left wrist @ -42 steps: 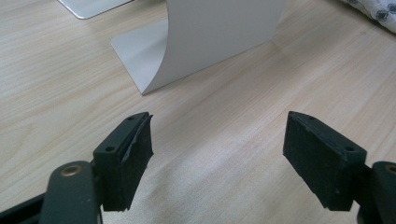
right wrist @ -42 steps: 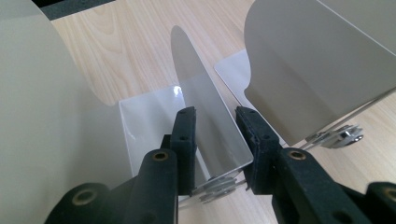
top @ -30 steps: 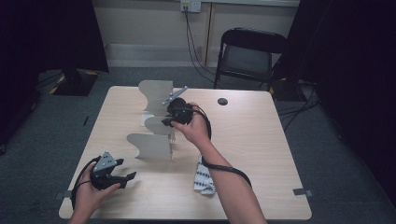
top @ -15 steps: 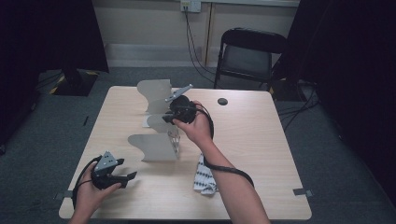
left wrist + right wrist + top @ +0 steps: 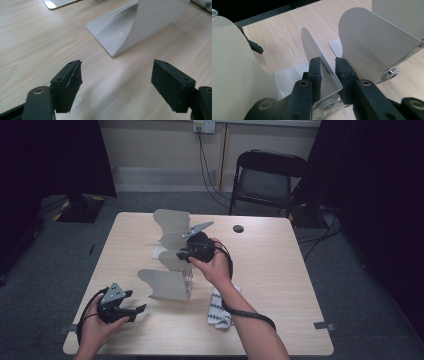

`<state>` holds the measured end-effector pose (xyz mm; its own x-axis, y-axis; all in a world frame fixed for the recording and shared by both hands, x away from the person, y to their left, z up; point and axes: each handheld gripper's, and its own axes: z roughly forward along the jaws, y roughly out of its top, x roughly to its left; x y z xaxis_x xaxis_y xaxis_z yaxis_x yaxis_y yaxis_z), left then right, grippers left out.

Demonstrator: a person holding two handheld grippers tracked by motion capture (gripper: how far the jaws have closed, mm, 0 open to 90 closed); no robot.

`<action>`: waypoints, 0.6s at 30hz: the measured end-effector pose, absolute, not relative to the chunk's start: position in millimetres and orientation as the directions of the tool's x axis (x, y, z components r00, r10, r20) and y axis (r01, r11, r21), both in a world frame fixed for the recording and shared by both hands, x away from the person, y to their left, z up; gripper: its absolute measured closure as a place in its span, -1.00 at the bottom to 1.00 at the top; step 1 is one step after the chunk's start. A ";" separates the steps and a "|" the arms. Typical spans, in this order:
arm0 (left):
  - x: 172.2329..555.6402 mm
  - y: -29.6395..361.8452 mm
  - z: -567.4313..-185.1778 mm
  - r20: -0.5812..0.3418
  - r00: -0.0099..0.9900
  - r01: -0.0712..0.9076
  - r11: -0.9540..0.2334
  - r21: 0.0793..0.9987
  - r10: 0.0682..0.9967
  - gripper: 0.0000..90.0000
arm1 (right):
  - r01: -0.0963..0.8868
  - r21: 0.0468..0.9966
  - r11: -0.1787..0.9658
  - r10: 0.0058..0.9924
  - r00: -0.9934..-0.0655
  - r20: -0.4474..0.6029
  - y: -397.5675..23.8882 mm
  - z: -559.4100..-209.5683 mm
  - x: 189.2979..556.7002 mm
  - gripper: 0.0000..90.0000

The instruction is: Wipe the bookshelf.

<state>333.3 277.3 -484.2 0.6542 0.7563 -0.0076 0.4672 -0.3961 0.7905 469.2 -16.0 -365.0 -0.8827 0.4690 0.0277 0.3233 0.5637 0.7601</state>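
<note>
Your left gripper (image 5: pixel 120 307) sits low at the near left corner of the table (image 5: pixel 280 285), its jaws spread wide and holding nothing. In the left gripper view bare wood lies between them, and the near divider plate (image 5: pixel 140 27) stands ahead of the jaws and apart from them, its foot flat on the table.

Move rightward and you reach the row of white upright plates at the table's middle. Your right gripper (image 5: pixel 186 254) is in among them, its jaws nearly together around the thin edge of the middle plate (image 5: pixel 322 72). The right gripper view shows the sheet passing between both pads, though you cannot tell whether they press it firmly. The far plate (image 5: pixel 372 50) stands just beside the right-hand jaw.

These plates look like thin sheet metal: light, stiff and smooth, so probably slippery and easy to tip. Take hold low on the upright, near the bend above the foot.

A patterned cloth (image 5: pixel 220 310) lies by your right forearm.
</note>
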 end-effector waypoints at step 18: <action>330.9 268.1 -486.5 0.001 0.672 0.463 -0.421 0.780 0.740 -0.47 | 0.354 0.796 0.491 0.510 -0.857 0.067 -45.6 -368.5 451.0 -0.08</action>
